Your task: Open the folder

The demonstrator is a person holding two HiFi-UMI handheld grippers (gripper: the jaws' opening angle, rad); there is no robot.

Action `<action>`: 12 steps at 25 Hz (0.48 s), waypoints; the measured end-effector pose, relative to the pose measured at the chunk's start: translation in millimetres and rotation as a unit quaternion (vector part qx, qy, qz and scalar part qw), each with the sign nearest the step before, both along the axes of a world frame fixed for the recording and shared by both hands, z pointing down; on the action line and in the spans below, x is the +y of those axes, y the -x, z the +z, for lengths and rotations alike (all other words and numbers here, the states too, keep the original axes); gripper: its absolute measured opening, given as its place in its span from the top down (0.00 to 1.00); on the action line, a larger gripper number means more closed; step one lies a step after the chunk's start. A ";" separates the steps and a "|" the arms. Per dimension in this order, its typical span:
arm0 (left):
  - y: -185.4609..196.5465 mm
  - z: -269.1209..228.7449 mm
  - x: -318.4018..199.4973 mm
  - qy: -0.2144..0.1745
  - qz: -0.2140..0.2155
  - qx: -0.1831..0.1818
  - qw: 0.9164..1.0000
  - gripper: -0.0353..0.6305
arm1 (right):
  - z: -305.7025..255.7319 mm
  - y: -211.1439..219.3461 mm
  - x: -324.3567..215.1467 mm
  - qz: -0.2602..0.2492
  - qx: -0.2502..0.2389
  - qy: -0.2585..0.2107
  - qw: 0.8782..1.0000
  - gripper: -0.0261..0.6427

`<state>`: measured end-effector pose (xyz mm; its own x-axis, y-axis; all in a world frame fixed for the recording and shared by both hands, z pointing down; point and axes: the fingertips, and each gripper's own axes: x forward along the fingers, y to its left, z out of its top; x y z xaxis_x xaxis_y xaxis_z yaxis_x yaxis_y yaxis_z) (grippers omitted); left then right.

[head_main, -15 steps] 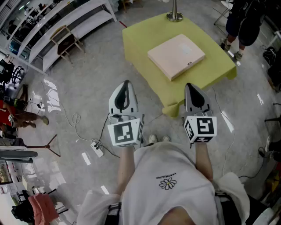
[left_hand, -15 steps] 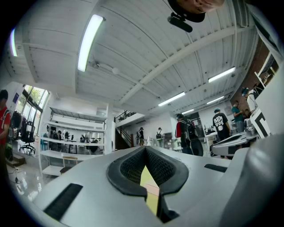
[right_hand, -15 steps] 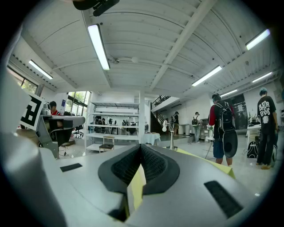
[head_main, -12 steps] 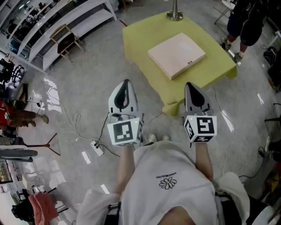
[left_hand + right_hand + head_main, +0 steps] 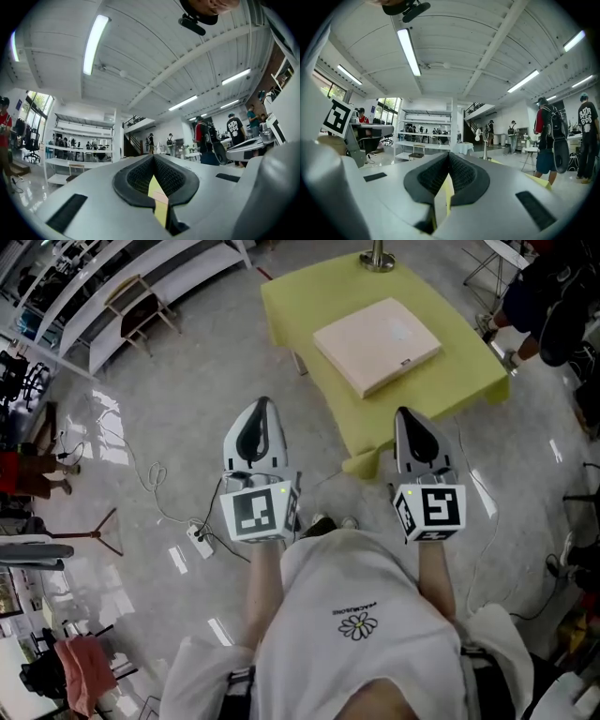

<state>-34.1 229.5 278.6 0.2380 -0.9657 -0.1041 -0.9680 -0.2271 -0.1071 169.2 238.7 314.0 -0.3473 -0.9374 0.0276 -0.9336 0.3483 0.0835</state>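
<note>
A pale pink folder (image 5: 377, 345) lies closed and flat on a low table under a yellow cloth (image 5: 309, 296), ahead of me in the head view. My left gripper (image 5: 260, 409) is held over the floor, short of the table's near left side, jaws shut on nothing. My right gripper (image 5: 410, 416) hangs just before the table's near corner, also shut and empty. Neither touches the folder. In the left gripper view the gripper (image 5: 153, 161) shows closed pads, with a sliver of yellow cloth behind them. The right gripper (image 5: 449, 159) is likewise shut.
A metal stand base (image 5: 378, 259) sits at the table's far edge. A chair (image 5: 131, 307) and white shelving (image 5: 159, 273) stand at the back left. A power strip with cables (image 5: 199, 542) lies on the floor to the left. A person (image 5: 553, 296) stands at the back right.
The left gripper has edged slightly forward and to the left. The right gripper has hardly moved. Both stay shut, and the folder lies as before.
</note>
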 end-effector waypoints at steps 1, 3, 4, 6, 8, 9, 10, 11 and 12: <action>-1.5 1.8 1.6 0.000 -0.006 -0.002 1.000 0.94 | 0.6 -3.4 -0.5 -0.004 -0.003 -0.001 1.000 0.94; 2.9 5.3 3.2 -0.001 -0.018 -0.004 1.000 0.94 | 4.7 -3.4 -4.0 -0.010 -0.010 0.000 1.000 0.94; 9.7 5.6 4.8 -0.004 -0.026 -0.001 1.000 0.94 | 7.2 1.2 -4.5 -0.014 -0.014 0.003 1.000 0.94; 25.0 4.7 10.3 -0.014 -0.039 0.008 0.999 0.94 | 8.5 13.0 -1.7 -0.031 -0.018 0.003 0.999 0.94; 34.1 4.0 11.1 -0.022 -0.048 0.008 0.999 0.94 | 7.0 18.4 -1.2 -0.044 -0.019 -0.002 0.999 0.94; 35.8 4.5 8.5 -0.024 -0.051 0.003 0.998 0.94 | 7.6 18.0 -4.2 -0.046 -0.021 -0.004 0.999 0.94; 36.4 5.7 4.7 -0.027 -0.053 -0.001 0.998 0.94 | 9.6 16.5 -9.2 -0.045 -0.023 -0.004 0.999 0.94; 36.9 7.5 0.9 -0.030 -0.055 -0.004 0.998 0.94 | 12.9 14.9 -15.3 -0.044 -0.024 -0.003 0.999 0.94; 38.2 9.7 -2.5 -0.035 -0.057 -0.004 0.998 0.94 | 16.4 14.2 -21.5 -0.043 -0.025 -0.002 0.999 0.94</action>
<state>-72.3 227.1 288.2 0.1275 -0.9771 -0.1703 -0.9863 -0.1067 -0.1260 155.0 217.3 330.3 -0.4281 -0.9037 0.0049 -0.9029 0.4280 0.0387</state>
